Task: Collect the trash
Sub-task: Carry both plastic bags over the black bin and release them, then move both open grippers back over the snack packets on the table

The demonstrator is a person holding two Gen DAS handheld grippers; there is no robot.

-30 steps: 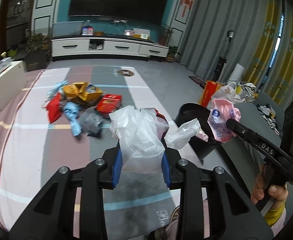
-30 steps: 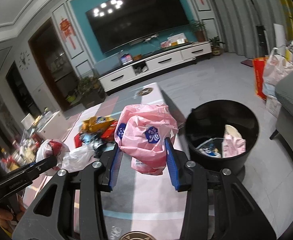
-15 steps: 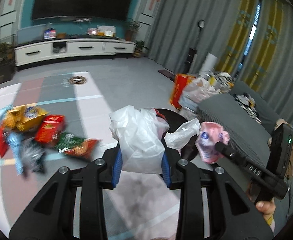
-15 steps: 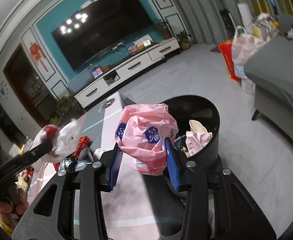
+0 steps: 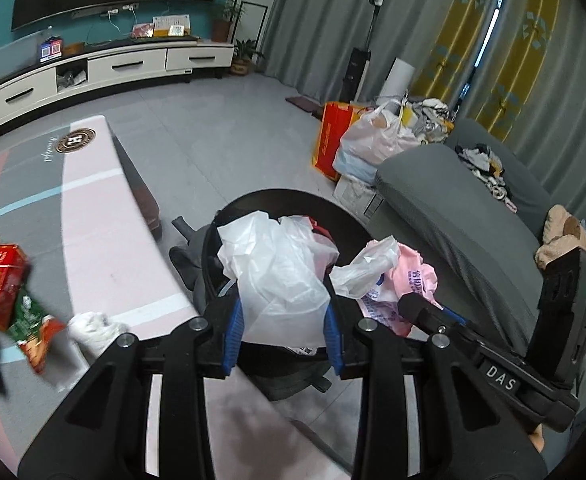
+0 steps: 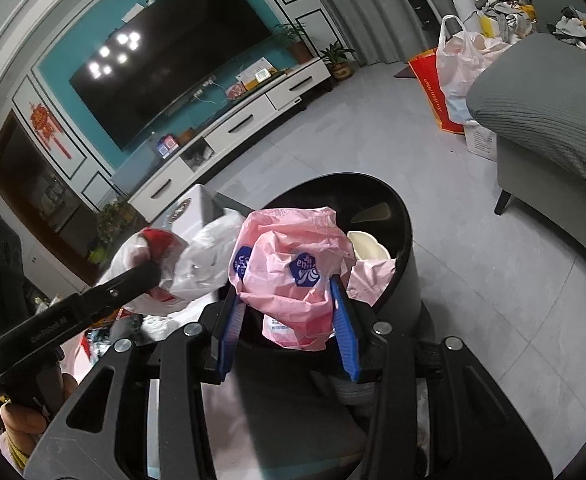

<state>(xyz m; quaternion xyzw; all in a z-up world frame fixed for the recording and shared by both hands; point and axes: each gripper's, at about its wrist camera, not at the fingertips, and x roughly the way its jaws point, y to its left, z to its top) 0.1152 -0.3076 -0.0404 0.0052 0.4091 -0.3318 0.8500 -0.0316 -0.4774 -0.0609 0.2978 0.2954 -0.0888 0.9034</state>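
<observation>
Gripping a crumpled white plastic bag (image 5: 281, 280), the left gripper (image 5: 281, 332) hangs over the black bin (image 5: 349, 216) (already holding trash); beside it, the right gripper (image 6: 289, 332) is clamped on a pink bag (image 6: 293, 264) above the same bin, beside the table (image 5: 93, 216).

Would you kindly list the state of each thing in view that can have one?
Left tool: shut on the white bag.
White bag: crumpled, held over the bin.
Right tool: shut on the pink bag.
Pink bag: crumpled, held over the bin.
Bin: open-topped, trash already inside.
Television: off.
Snack packets: lying on the table.
</observation>
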